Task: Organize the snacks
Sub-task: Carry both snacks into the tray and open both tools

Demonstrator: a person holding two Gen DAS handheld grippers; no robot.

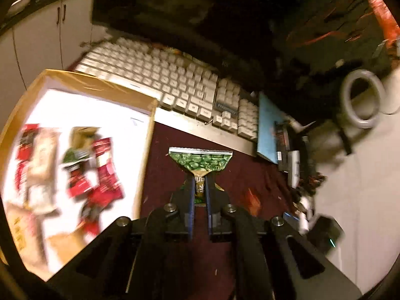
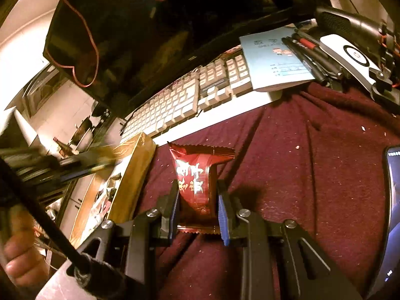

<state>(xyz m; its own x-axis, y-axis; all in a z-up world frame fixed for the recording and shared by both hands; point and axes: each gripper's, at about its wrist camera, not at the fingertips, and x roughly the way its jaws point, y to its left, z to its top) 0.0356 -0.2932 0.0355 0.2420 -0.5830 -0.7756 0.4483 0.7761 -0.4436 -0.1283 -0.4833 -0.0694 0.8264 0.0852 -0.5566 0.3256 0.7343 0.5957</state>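
A small green-patterned foil snack packet [image 1: 200,161] is clamped between the dark fingers of the left gripper [image 1: 200,185], whose jaws are drawn fully together on the packet's narrow middle, so that its crimped top edge fans out beyond the fingertips. The packet is held clear above a dark maroon cloth [image 1: 175,150] spread over the desk, just to the right of an open brown cardboard box with a white inside [image 1: 147,135]. Several red, white and green snack packets [image 1: 100,170] are seen lying loosely in that box, blurred in the left wrist view. Behind the box and the cloth a white-keyed computer keyboard [image 1: 175,85] is laid across the desk, with a light blue booklet [image 1: 267,125] at its right end and a grey roll of tape [image 1: 362,100] farther right.

In the right wrist view a dark red foil snack packet with white characters [image 2: 197,175] is gripped by its sides between the blue-padded fingers of the right gripper [image 2: 198,195]; the jaws are partly closed and pressed on the wrapper. The packet is held over the maroon cloth, near the cardboard box's right wall. A hand [image 2: 17,250] is seen at the lower left edge, and a dark phone with a lit screen [image 2: 392,200] is lying at the right edge of the cloth
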